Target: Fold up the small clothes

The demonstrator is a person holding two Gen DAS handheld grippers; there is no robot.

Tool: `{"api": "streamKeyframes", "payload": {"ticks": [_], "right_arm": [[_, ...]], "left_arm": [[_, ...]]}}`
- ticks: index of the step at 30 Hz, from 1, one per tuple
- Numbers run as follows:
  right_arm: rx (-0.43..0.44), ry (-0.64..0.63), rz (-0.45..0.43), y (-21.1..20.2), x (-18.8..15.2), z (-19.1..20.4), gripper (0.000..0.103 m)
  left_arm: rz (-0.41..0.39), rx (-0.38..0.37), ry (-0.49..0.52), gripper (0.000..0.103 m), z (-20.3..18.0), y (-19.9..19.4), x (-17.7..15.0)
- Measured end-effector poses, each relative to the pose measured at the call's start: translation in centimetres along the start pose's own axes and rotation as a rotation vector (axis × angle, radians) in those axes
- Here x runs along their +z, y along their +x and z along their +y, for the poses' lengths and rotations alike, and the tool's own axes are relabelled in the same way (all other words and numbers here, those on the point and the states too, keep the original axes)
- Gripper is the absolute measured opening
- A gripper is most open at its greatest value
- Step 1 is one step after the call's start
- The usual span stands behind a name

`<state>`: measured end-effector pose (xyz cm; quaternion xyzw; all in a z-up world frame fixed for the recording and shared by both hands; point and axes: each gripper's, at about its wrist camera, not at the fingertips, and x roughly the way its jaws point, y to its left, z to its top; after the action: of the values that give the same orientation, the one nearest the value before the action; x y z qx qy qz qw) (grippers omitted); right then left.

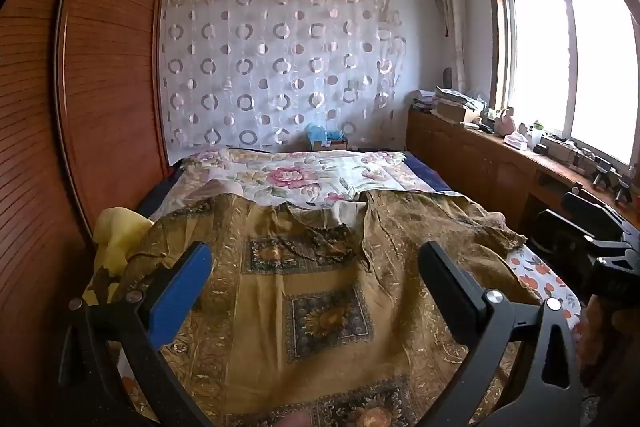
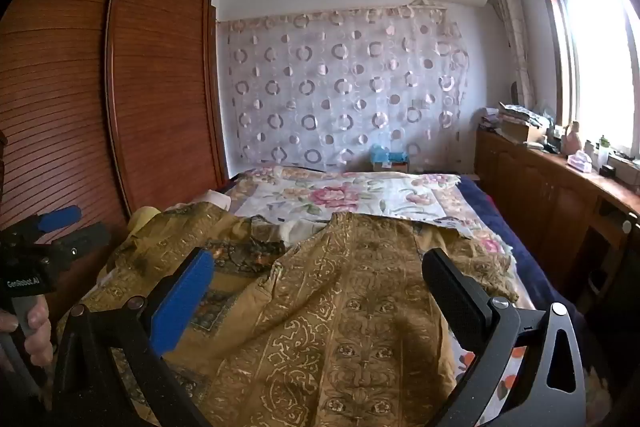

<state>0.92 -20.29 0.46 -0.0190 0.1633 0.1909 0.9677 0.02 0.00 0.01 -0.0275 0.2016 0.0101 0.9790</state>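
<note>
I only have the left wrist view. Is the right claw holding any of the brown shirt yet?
Observer: No. The right claw stands wide open over the brown shirt, with nothing between its pads.
Operator: Which part of the shirt is it over?
Observer: The scroll-patterned panel, near the right sleeve.
Operator: How does my left claw look from there?
Observer: The left claw is open too, and a hand grips its handle.
</note>
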Motion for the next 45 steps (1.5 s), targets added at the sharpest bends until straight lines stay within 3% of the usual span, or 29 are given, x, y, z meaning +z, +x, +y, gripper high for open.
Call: {"api": "streamKeyframes", "payload": {"ticks": [44,45], "right_arm": [[0.001,0.009,-0.016,-0.9,0.0,0.3,0.103],[0.0,0.01,-0.015,-0.8,0.0,0.3,0.103]], "left_arm": [[-0.02,0.001,0.011,0.103,1.6,0.8,-0.2],[-0.019,0.009,0.013,0.103,0.0,-0.3,-0.1]]}}
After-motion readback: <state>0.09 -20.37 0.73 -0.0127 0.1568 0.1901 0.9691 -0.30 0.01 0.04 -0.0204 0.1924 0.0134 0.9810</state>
